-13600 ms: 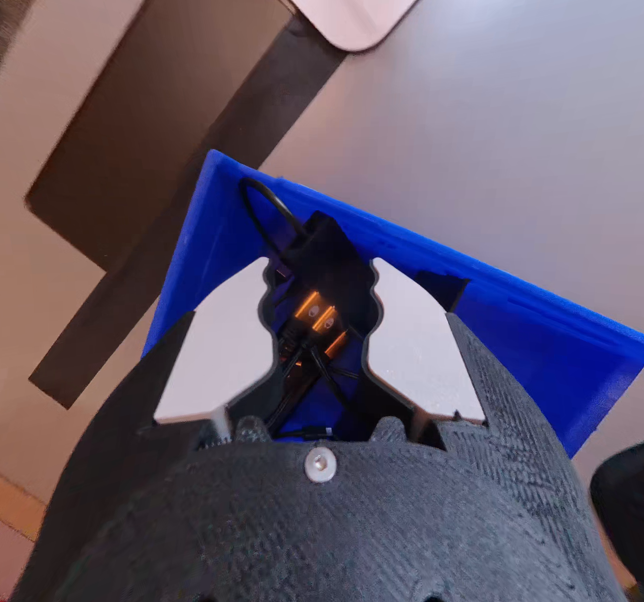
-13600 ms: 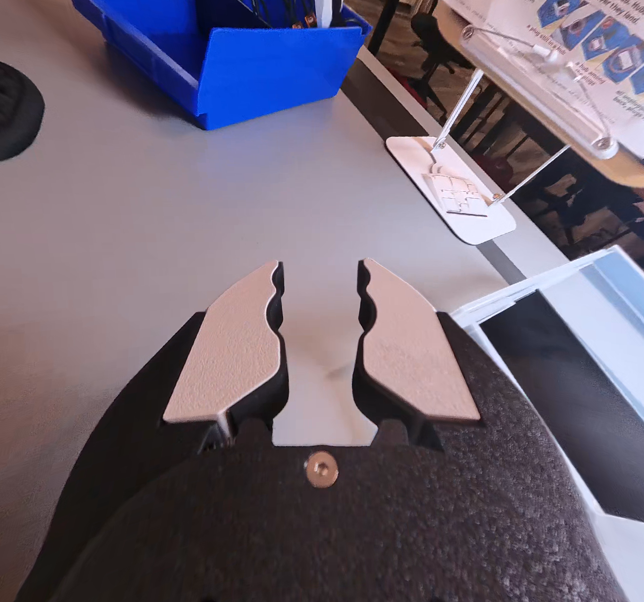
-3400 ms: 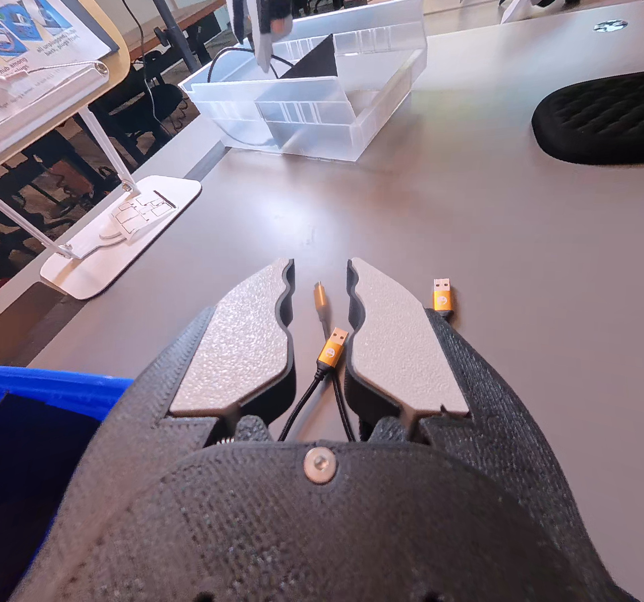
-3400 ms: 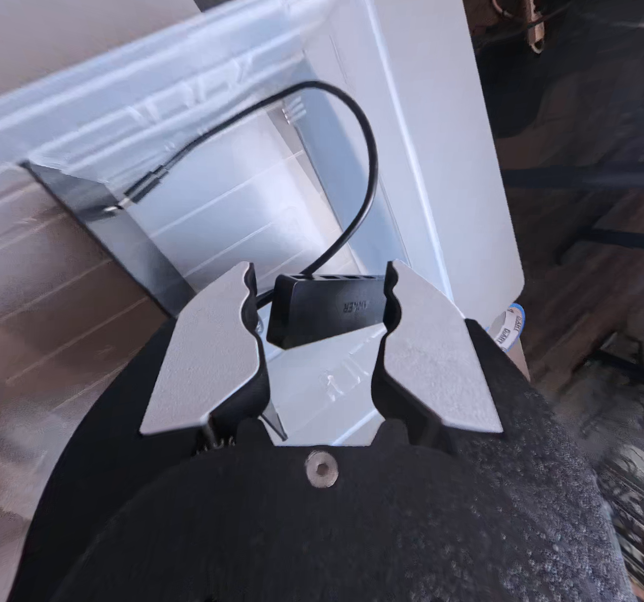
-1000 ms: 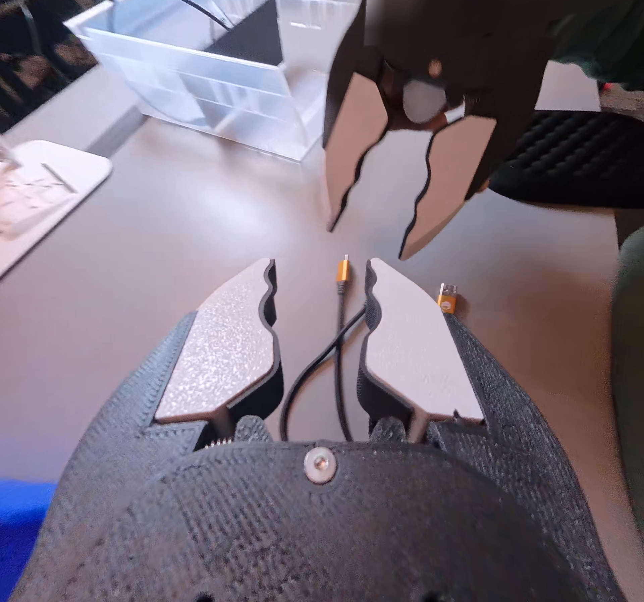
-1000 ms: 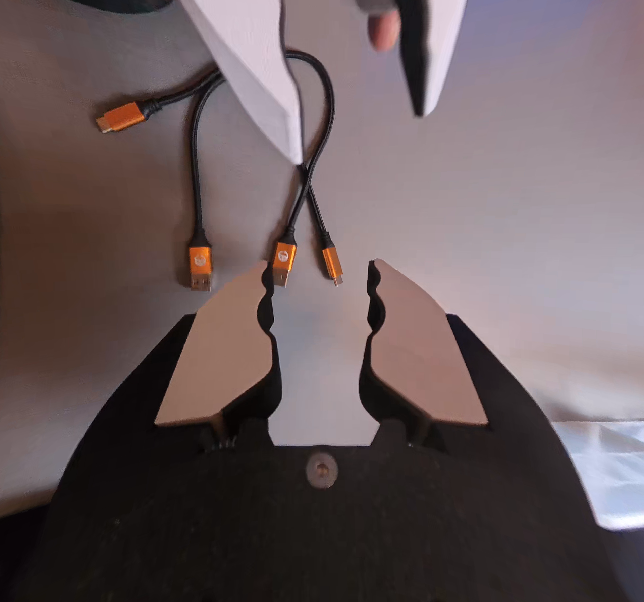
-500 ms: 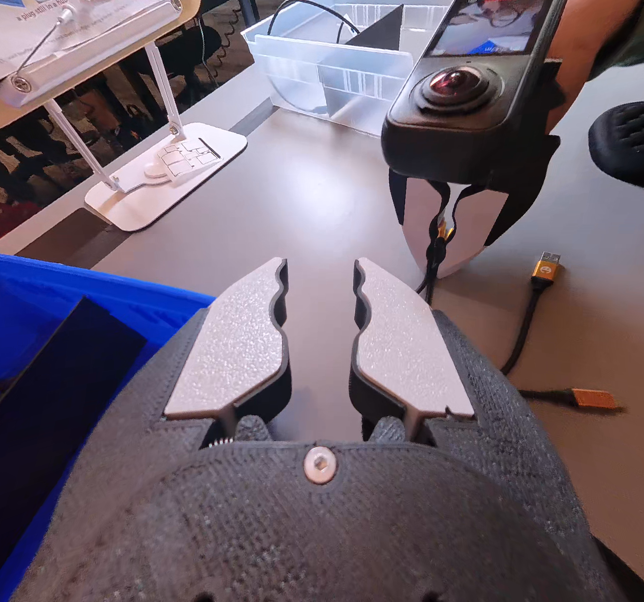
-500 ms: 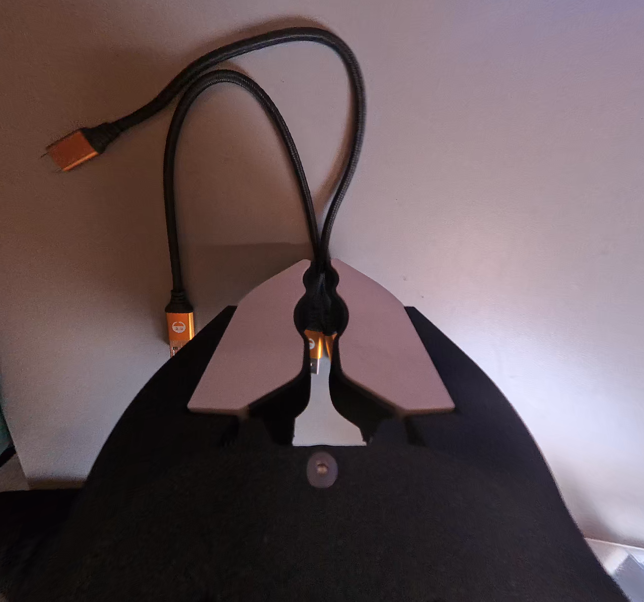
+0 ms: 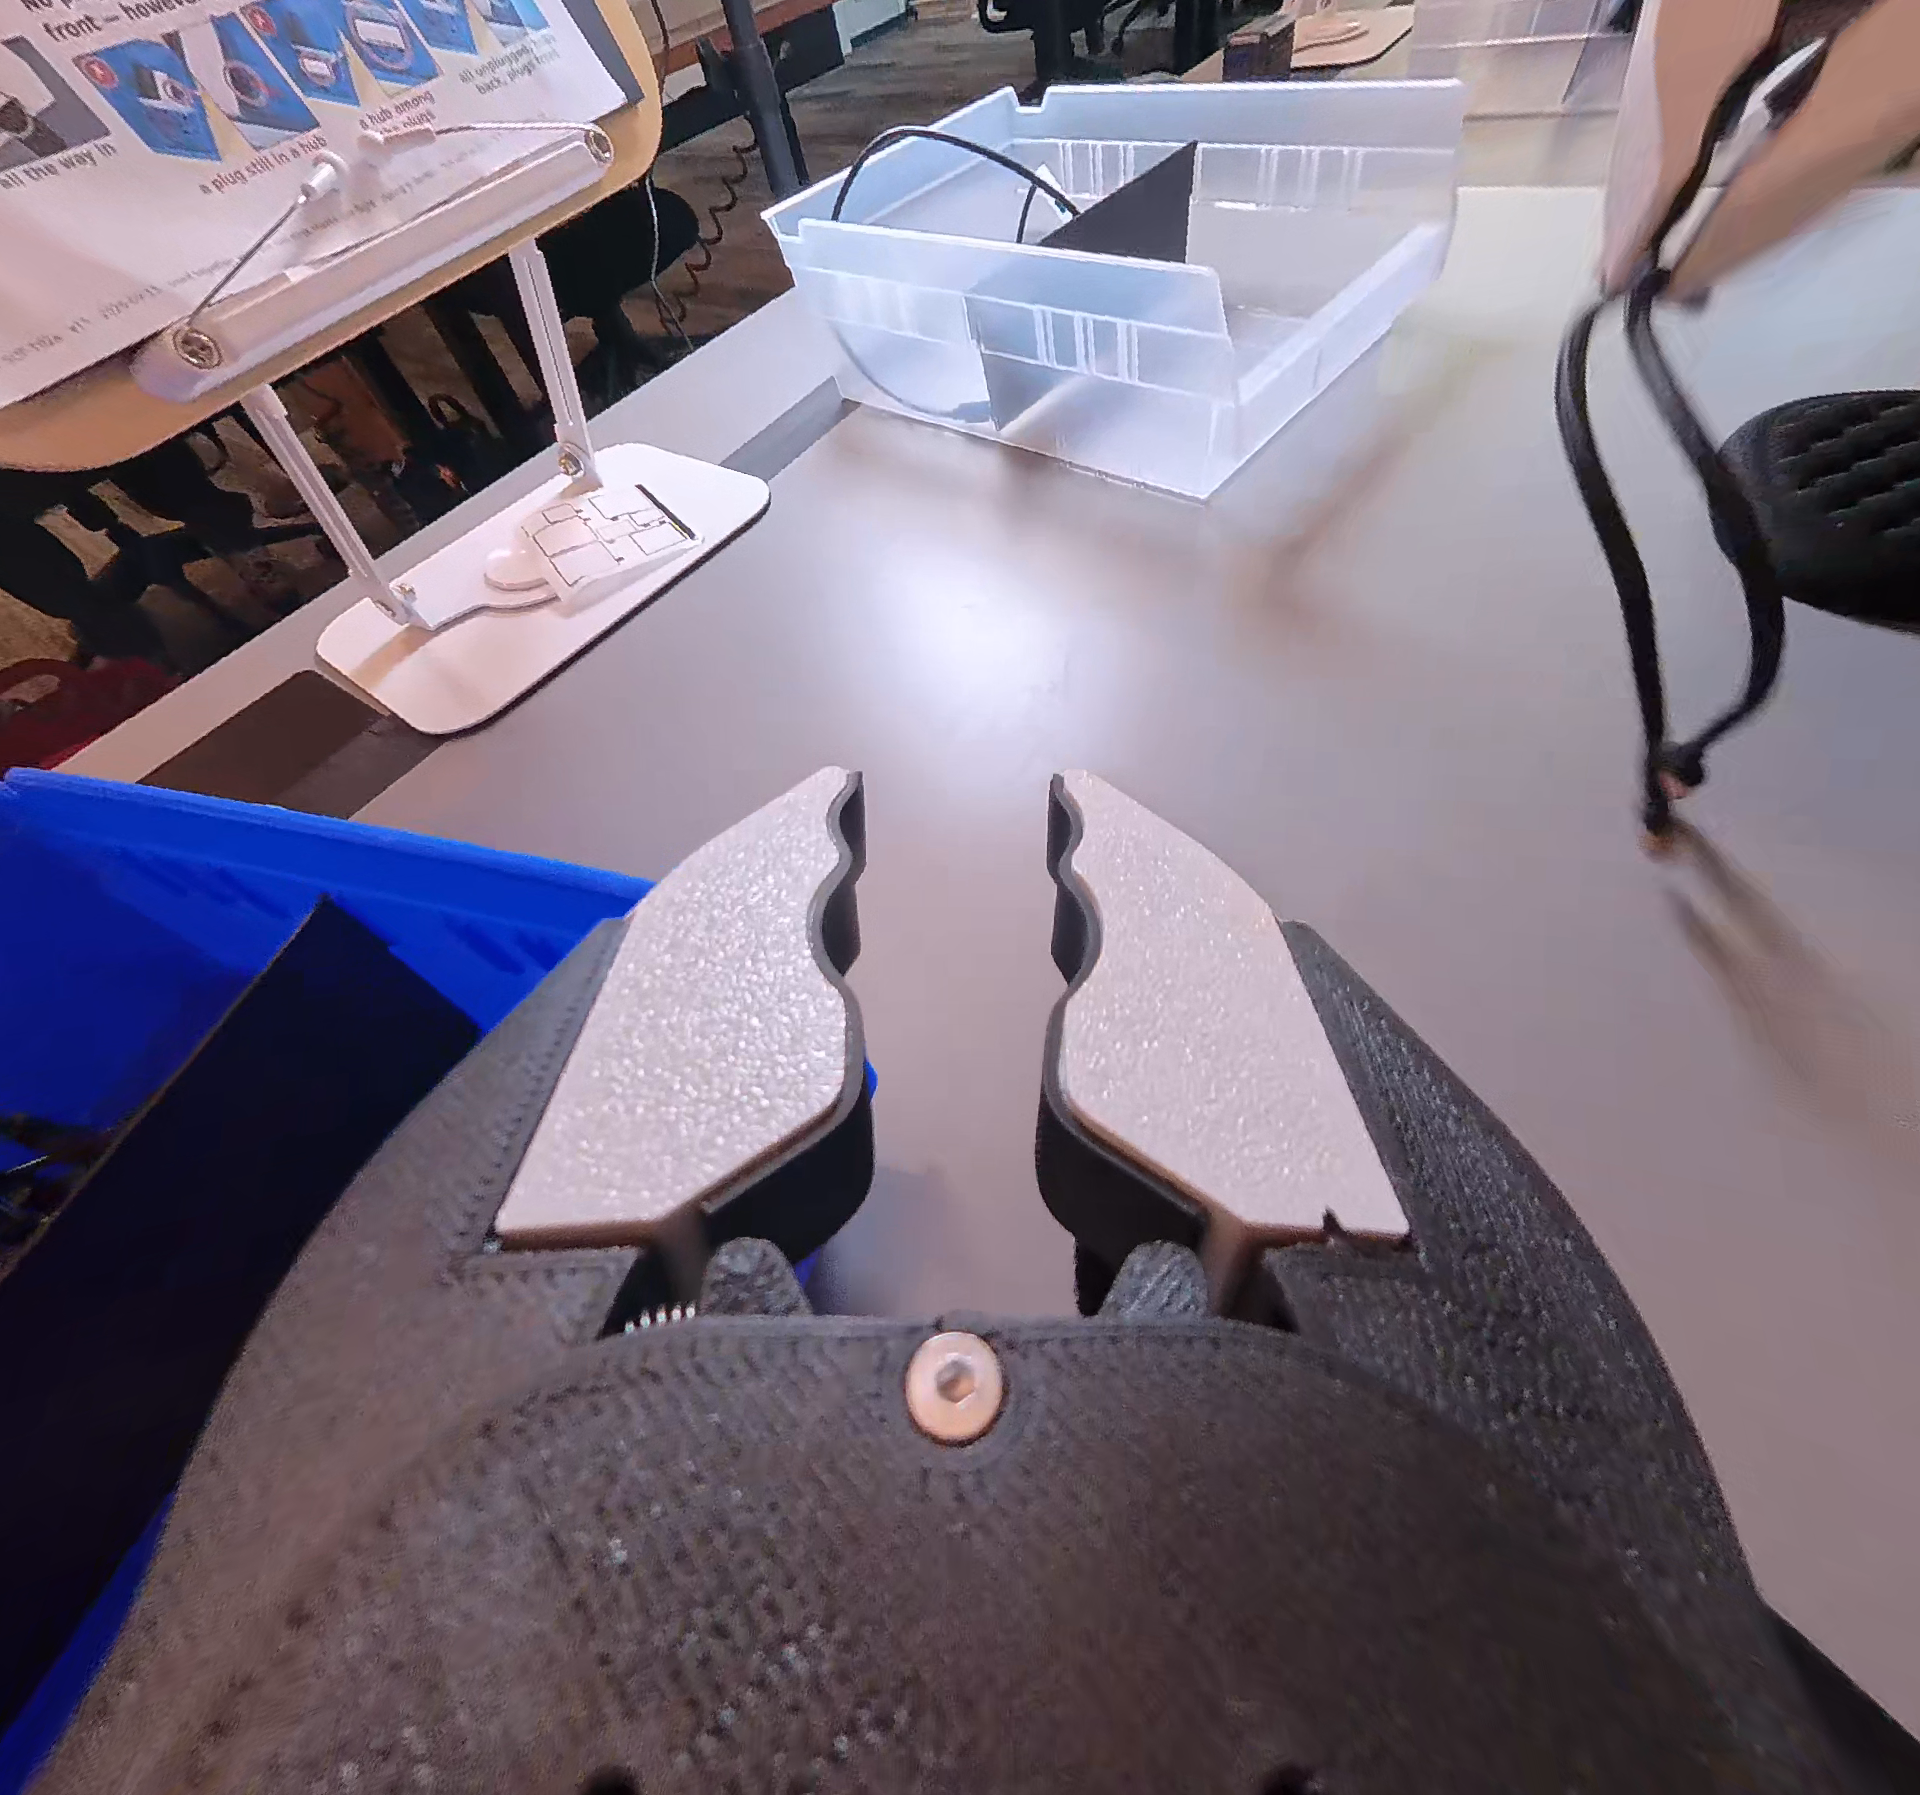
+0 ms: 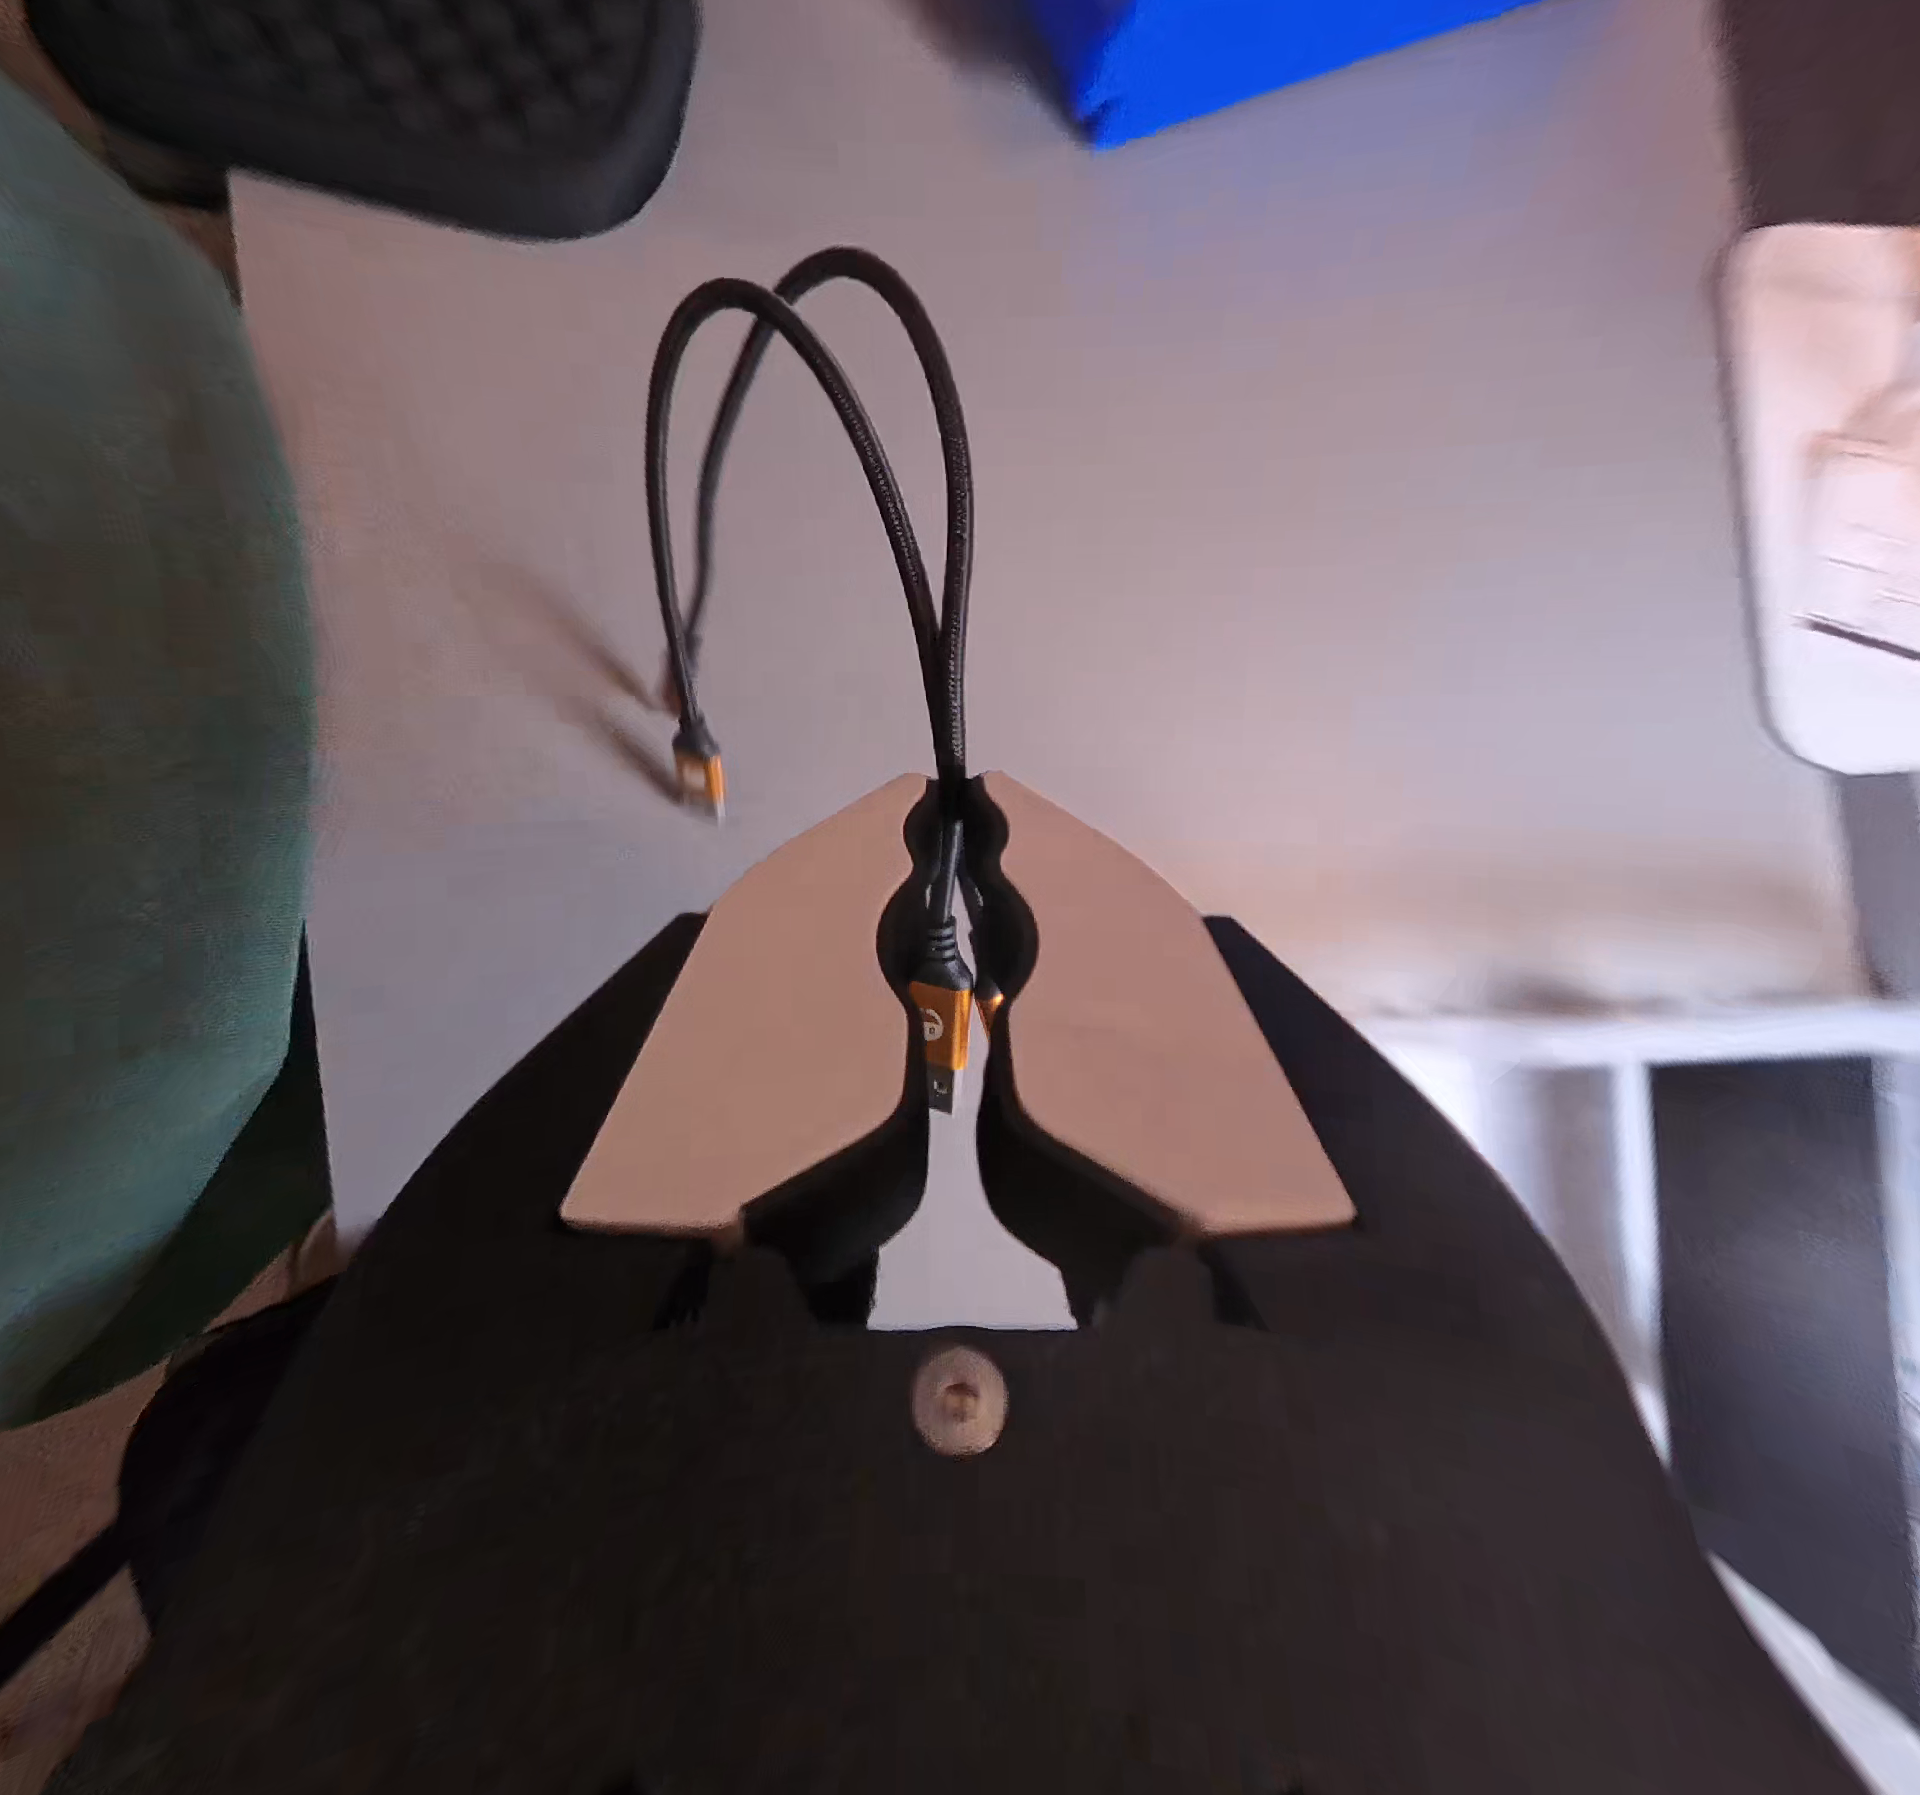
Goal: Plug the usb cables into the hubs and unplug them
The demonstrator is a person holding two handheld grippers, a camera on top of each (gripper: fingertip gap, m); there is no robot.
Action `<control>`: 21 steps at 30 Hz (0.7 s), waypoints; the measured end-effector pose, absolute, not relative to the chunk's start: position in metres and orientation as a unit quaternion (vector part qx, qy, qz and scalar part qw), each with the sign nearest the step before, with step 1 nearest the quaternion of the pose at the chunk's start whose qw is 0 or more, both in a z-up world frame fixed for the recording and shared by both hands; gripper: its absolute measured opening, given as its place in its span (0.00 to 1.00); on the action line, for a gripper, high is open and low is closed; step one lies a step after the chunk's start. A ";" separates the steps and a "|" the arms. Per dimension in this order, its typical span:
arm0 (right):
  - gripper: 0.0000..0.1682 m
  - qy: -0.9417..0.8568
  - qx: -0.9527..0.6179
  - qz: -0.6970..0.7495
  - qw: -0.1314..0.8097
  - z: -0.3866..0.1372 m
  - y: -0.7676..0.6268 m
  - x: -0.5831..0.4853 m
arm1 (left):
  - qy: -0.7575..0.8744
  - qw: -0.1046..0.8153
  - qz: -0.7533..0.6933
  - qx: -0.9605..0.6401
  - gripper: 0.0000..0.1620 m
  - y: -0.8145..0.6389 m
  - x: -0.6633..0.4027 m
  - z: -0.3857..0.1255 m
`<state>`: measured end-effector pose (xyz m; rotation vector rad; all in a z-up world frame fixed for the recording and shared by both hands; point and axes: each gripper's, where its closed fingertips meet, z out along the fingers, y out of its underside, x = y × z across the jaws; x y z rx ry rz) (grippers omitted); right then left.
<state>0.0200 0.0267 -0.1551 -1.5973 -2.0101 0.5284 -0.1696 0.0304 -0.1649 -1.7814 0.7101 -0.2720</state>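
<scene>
Right gripper (image 10: 954,789) is pinching two black usb cables (image 10: 940,540) shut between fingertips, orange plugs (image 10: 940,1039) sitting behind; left gripper (image 9: 954,836) is gaping empty.

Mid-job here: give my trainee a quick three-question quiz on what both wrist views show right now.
1. True or false: the left gripper holds a cable.
2. How many cables does the right gripper grip?
3. Which bin sits beside the left gripper: A) the clear bin, B) the blue bin?

Key
1. False; its fingers stand apart over bare table.
2. Two black braided USB cables, looping out, far ends dangling.
3. B.
</scene>
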 end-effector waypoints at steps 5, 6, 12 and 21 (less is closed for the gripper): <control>0.02 -0.666 -0.635 0.127 0.369 -0.064 0.102 0.072 | 0.305 0.564 -0.116 -0.758 0.21 0.030 -0.167 -0.166; 0.02 -0.653 -0.646 0.102 0.383 -0.053 0.119 0.084 | 0.306 0.562 -0.116 -0.759 0.21 0.030 -0.166 -0.166; 0.02 -0.604 -0.698 -0.064 0.380 -0.053 0.215 0.143 | 0.311 0.554 -0.115 -0.763 0.21 0.032 -0.166 -0.172; 0.11 -0.632 -0.721 -0.113 0.262 -0.199 0.278 0.137 | 0.304 0.556 -0.116 -0.765 0.21 0.033 -0.171 -0.172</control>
